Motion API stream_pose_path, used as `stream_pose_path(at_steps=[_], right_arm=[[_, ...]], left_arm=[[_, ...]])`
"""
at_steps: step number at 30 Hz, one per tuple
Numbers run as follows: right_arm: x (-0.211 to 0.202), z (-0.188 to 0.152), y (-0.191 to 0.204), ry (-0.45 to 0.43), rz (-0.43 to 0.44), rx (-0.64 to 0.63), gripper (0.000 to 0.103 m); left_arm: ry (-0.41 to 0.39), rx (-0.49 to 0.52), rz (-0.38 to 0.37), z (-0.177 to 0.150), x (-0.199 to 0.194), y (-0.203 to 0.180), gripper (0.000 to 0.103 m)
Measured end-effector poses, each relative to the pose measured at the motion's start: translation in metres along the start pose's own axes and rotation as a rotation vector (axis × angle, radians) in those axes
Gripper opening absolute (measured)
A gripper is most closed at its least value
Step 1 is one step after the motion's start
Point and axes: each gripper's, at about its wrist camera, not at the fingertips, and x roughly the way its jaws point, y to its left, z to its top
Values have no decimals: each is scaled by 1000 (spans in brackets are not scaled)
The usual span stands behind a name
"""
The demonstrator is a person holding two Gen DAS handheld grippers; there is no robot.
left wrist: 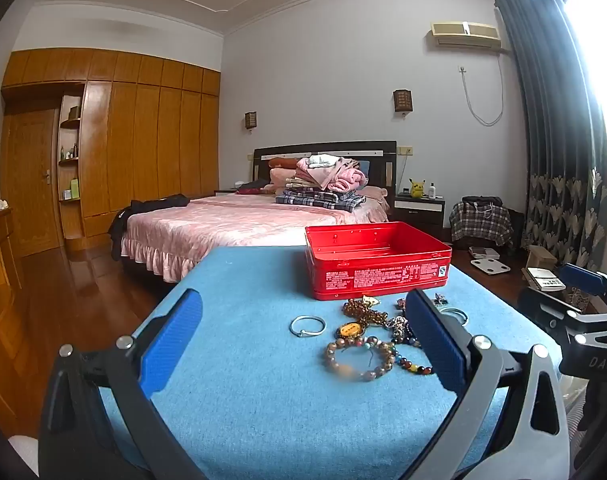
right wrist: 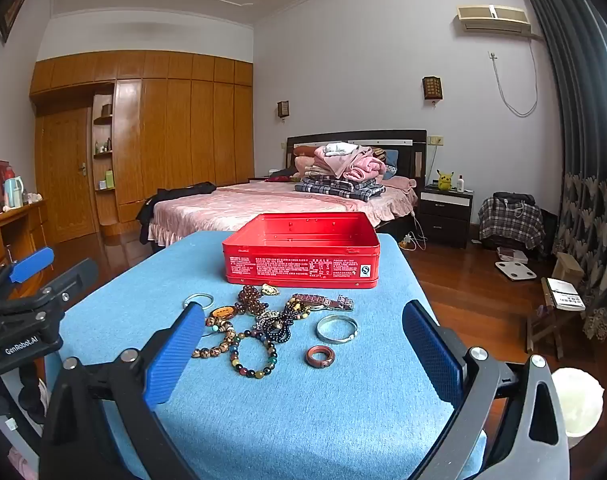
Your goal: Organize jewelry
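An open red tin box (left wrist: 377, 258) (right wrist: 301, 256) stands empty on a table with a blue cloth (left wrist: 243, 380) (right wrist: 303, 400). In front of it lies a heap of jewelry: a silver bangle (left wrist: 307, 325) (right wrist: 198, 300), a second silver bangle (right wrist: 337, 329), a brown ring (right wrist: 320, 356), a multicoloured bead bracelet (right wrist: 253, 354), a wooden bead bracelet (left wrist: 359, 358), an oval amber pendant (left wrist: 349, 330) (right wrist: 222, 312) and dark bead strands (right wrist: 275, 322). My left gripper (left wrist: 303, 334) is open and empty, held before the heap. My right gripper (right wrist: 301, 338) is open and empty, also before the heap.
A bed (left wrist: 239, 220) with pink cover and folded clothes stands behind the table. A wooden wardrobe (left wrist: 143, 140) lines the left wall. A nightstand (right wrist: 445, 208), a stool (right wrist: 551, 316) and dark curtains (right wrist: 583, 140) are on the right. Wooden floor surrounds the table.
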Motion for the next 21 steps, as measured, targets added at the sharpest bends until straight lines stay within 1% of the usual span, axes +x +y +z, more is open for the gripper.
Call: stream_pose_path(at_steps=[21], right_arm=[[0, 0, 0, -1, -1, 0, 97]], left_arm=[[6, 3, 0, 0, 0, 0, 98]])
